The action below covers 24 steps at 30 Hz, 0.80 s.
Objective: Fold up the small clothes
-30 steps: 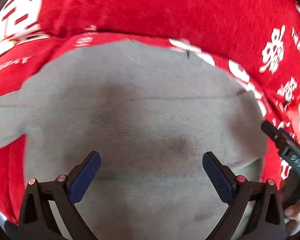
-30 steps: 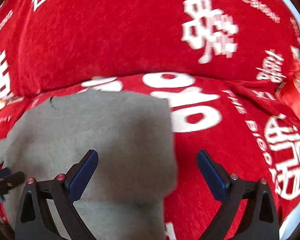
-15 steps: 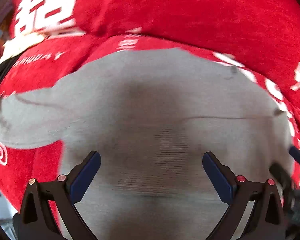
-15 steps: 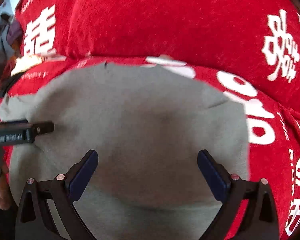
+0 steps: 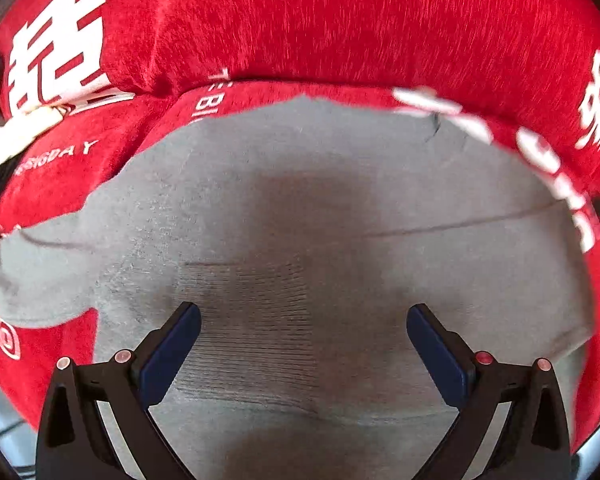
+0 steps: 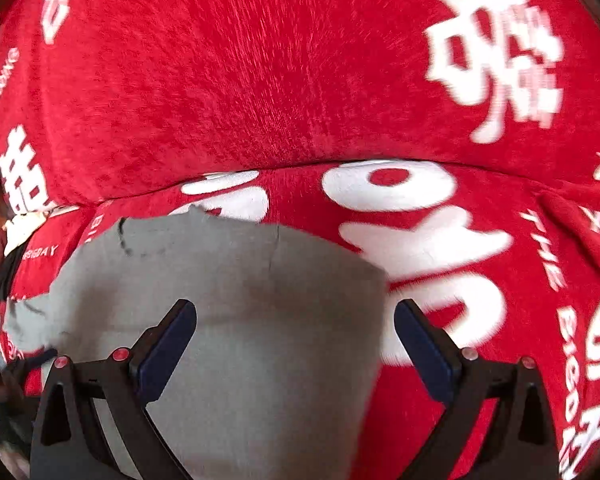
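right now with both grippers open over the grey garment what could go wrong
1. The grey garment lies on a plush red cover; a low pinch by the left gripper might catch the cover too.
2. The right gripper straddles the garment's right edge, so closing there may grab only a thin strip.
3. A crease crosses the garment; folding now could lock it in.

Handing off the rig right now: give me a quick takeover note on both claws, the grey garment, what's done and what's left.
Left claw: open, empty, over the middle of the grey garment.
Right claw: open, empty, over the garment's right edge.
Garment: spread on the red printed cover, a piece sticking out at its left, creases across it.
Done: laid out; whether any fold is made, I cannot tell.
Left: grip an edge, fold, tidy.
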Available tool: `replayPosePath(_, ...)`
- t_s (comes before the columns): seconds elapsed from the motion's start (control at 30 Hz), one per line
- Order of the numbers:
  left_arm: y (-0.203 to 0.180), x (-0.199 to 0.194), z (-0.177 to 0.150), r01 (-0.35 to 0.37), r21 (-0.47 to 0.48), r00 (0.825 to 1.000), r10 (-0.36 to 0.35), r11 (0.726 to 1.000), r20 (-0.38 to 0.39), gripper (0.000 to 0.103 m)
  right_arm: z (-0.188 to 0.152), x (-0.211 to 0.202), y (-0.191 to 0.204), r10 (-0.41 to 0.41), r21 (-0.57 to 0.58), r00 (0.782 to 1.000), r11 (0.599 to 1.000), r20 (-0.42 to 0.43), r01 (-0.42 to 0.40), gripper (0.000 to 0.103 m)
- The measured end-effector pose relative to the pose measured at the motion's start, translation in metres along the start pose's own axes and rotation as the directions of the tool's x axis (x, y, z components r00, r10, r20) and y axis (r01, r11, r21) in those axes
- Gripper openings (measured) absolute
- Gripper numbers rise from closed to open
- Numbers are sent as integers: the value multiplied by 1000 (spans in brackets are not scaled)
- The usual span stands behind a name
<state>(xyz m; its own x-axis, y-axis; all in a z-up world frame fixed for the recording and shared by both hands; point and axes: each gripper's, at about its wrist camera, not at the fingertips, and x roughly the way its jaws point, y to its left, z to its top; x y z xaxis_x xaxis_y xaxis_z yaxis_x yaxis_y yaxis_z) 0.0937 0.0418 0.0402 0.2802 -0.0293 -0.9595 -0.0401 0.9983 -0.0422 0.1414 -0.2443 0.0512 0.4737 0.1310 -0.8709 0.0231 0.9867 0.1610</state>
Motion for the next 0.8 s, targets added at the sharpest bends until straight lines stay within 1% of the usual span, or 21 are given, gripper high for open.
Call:
replayPosePath(0.07, -4, 4, -6, 6, 19, 1000, -6, 1000, -18, 103, -20, -7, 9, 8, -23, 1000, 1000, -2, -8, 100)
replayPosePath(0.1, -7, 10, -10, -11, 40, 999, 13, 999, -31, 103, -36, -9, 21, 7, -43, 1000, 999, -4, -7, 100)
replayPosePath(0.13, -8, 15, -14, -32, 52, 999, 34, 998, -39, 103, -45, -9, 27, 2, -58, 1000, 998, -10, -3, 100)
replayPosePath(0.17, -7, 14, -19, -30, 56, 1000, 30, 998, -2, 103, -58, -5, 38, -11, -87, 1000, 996, -22, 9, 100)
replayPosePath(0.2, -6, 12, -19, -33, 56, 999, 32, 998, 15, 103, -71, 1, 50, -30, -120, 999, 992, -39, 25, 100)
replayPosePath(0.23, -4, 12, -21, -34, 60, 999, 33, 998, 13, 103, -82, 8, 60, -45, -146, 997, 989, -55, 36, 100)
replayPosePath(0.27, -2, 11, -22, -30, 65, 1000, 29, 997, 12, 103, -94, 15, 69, -78, -180, 994, 981, -71, 64, 100)
replayPosePath(0.3, 0, 10, -22, -32, 68, 999, 32, 997, 9, 103, -106, 18, 79, -154, -236, 987, 962, -47, 138, 100)
replayPosePath(0.33, 2, 10, -22, -34, 68, 999, 34, 997, 3, 103, -112, 17, 86, -189, -271, 982, 946, -21, 177, 100)
replayPosePath(0.37, 5, 7, -23, -33, 62, 999, 33, 998, -6, 103, -117, 11, 92, -205, -288, 979, 937, 0, 196, 100)
replayPosePath(0.43, 13, -3, -28, -32, 26, 999, 32, 999, -6, 103, -118, 5, 93, -168, -259, 984, 955, -55, 148, 100)
replayPosePath(0.47, 18, -8, -32, -15, 9, 1000, 15, 1000, 7, 103, -116, 0, 93, -141, -238, 988, 963, -61, 123, 100)
replayPosePath(0.5, 21, -11, -37, 1, 0, 1000, -1, 1000, 16, 103, -113, -6, 93, -117, -212, 992, 972, -45, 105, 100)
replayPosePath(0.6, 30, -2, -46, -12, -5, 1000, 12, 1000, -3, 103, -100, -12, 94, -102, -156, 995, 983, -17, 98, 100)
replayPosePath(0.67, 44, -2, -50, 29, -57, 1000, -29, 998, 1, 103, -92, -7, 98, -81, -126, 996, 989, -23, 77, 100)
replayPosePath(0.7, 49, -4, -51, 22, -68, 1000, -22, 997, 5, 103, -89, 0, 99, -77, -112, 996, 991, -38, 72, 100)
replayPosePath(0.73, 53, -5, -51, 15, -74, 1000, -15, 997, 3, 103, -87, 11, 100, -81, -101, 994, 992, -74, 73, 100)
replayPosePath(0.77, 61, -6, -51, 14, -85, 1000, -14, 996, -1, 103, -87, 26, 102, -94, -99, 987, 992, -130, 82, 100)
replayPosePath(0.8, 73, -9, -50, 21, -109, 1000, -20, 994, 3, 103, -89, 37, 108, -157, -141, 977, 981, -144, 136, 101)
